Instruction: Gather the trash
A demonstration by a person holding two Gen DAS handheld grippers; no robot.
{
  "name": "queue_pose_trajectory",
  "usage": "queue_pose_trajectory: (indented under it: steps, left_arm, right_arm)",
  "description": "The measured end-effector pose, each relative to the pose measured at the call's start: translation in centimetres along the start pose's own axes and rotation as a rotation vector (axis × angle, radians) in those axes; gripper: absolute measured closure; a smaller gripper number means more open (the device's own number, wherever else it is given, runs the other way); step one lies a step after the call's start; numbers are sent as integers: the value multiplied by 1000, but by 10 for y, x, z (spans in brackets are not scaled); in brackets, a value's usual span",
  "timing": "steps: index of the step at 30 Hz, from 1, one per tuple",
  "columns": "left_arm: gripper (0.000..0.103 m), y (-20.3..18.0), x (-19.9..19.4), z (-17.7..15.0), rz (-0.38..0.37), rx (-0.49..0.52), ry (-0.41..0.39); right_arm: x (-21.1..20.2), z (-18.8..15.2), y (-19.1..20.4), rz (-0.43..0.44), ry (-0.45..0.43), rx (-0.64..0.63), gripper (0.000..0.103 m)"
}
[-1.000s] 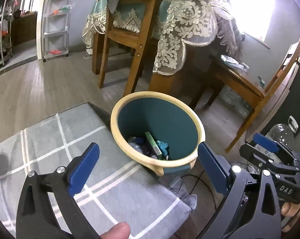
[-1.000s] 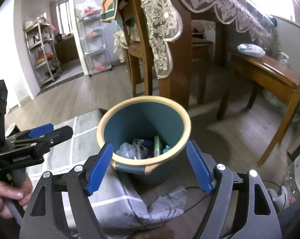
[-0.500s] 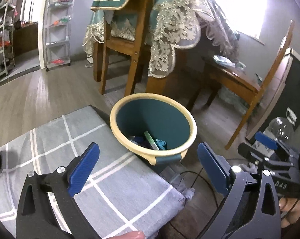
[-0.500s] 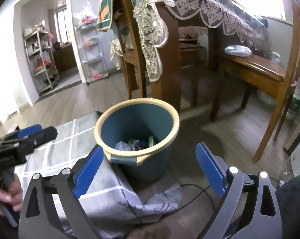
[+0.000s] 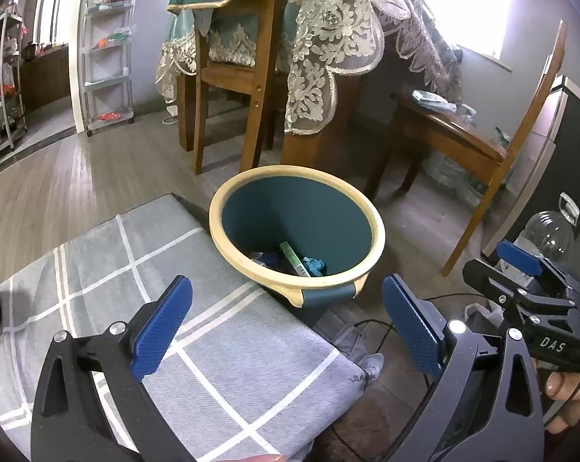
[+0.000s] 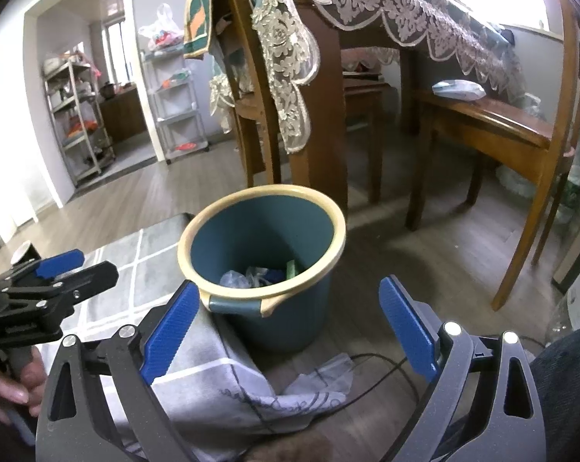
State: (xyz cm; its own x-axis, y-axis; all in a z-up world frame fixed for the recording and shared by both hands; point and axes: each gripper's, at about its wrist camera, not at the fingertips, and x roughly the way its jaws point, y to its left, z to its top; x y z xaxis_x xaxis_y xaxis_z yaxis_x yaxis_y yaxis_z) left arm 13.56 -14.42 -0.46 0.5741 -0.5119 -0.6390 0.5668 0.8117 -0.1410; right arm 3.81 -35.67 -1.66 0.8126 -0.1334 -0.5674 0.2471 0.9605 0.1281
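Note:
A teal bin with a cream rim (image 5: 371,211) (image 6: 338,238) stands on the wood floor beside a grey checked cloth (image 5: 97,261). Inside lie several pieces of trash: a green packet (image 5: 293,258), blue crumpled paper (image 5: 314,265) and clear wrappers (image 6: 236,279). My left gripper (image 5: 288,323) is open and empty, above the cloth's edge, short of the bin. My right gripper (image 6: 290,327) is open and empty, just in front of the bin. Each gripper also shows in the other's view, the right (image 5: 521,269) and the left (image 6: 55,273).
A wooden chair (image 5: 232,77) and a table with a lace cloth (image 5: 328,57) stand behind the bin. A wooden bench (image 6: 490,131) is at the right. A clear plastic jug (image 5: 548,235) and a black cable (image 6: 386,369) lie on the floor. Shelving racks (image 6: 78,115) stand far left.
Both grippers have pulled back and up from the bin, which looks smaller and farther. The right gripper's jaws have spread wider. The trash in the bin has not moved.

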Motion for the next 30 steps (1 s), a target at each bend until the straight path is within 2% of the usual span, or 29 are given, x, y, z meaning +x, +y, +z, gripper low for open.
queue_pose_trajectory:
  steps: [30]
  left_arm:
    - [6, 1, 2, -4, 8, 5, 4]
  right_arm:
    - [0, 0, 6, 13, 4, -8, 8]
